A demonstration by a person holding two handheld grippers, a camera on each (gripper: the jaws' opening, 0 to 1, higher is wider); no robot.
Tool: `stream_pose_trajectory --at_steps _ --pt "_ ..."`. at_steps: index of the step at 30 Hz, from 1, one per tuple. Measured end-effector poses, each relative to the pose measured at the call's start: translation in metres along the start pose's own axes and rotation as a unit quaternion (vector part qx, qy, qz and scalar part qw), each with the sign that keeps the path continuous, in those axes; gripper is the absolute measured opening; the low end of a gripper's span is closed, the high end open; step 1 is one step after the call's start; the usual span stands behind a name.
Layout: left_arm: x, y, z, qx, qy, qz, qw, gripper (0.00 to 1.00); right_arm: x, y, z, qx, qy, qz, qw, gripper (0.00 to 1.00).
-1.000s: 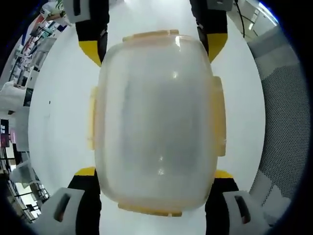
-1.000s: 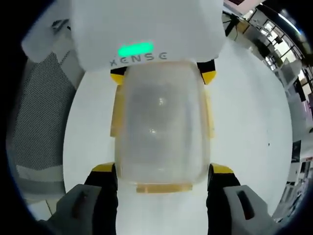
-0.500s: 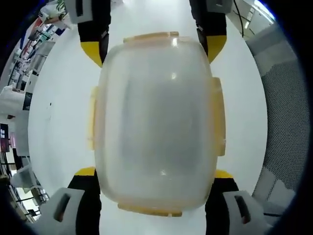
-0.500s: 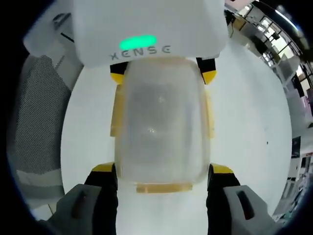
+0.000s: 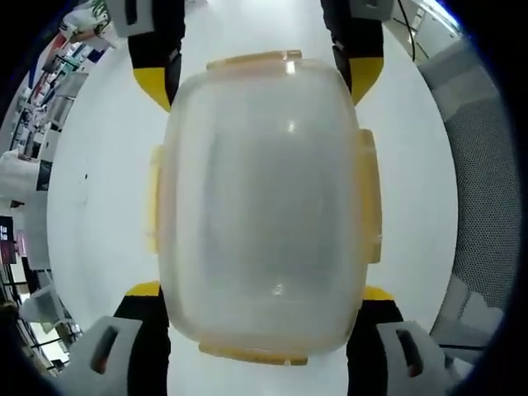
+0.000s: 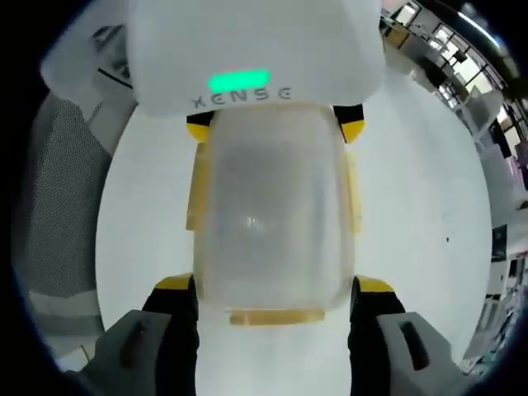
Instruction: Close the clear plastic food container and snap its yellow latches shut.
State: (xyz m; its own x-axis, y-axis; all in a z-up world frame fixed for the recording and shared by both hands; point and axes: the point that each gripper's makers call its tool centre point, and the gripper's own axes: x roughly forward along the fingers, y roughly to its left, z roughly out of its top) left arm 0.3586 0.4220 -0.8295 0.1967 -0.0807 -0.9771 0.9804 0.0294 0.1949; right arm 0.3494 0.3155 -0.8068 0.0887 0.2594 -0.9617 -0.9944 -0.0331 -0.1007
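1. the clear container [image 5: 262,210], lid on, sits on the white table [image 5: 99,190], held endwise between the left gripper [image 5: 262,322] and right gripper [image 6: 272,304]; each one's jaws spread wide, straddling an end.
2. risk: squeezing unevenly could skid it before the yellow latches [image 5: 369,198] snap.
3. cluttered shelves [image 5: 58,58] beyond the table.

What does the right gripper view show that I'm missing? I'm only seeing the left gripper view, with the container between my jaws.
Observer: A green light glows on the body of your left gripper, which covers the far end of the container.
Operator: And the right gripper's grip?
Observer: The right gripper has its jaws outside the container's two near corners, with the end latch between them. I can't tell whether they are pressing on it.
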Motion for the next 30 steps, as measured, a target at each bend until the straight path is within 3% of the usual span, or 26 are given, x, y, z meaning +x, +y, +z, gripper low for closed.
stream_pose_trajectory --at_steps 30 --pt "0.011 0.037 0.0 0.021 0.003 -0.014 0.9997 0.89 0.004 -0.033 -0.002 0.023 -0.007 -0.013 0.9996 0.72"
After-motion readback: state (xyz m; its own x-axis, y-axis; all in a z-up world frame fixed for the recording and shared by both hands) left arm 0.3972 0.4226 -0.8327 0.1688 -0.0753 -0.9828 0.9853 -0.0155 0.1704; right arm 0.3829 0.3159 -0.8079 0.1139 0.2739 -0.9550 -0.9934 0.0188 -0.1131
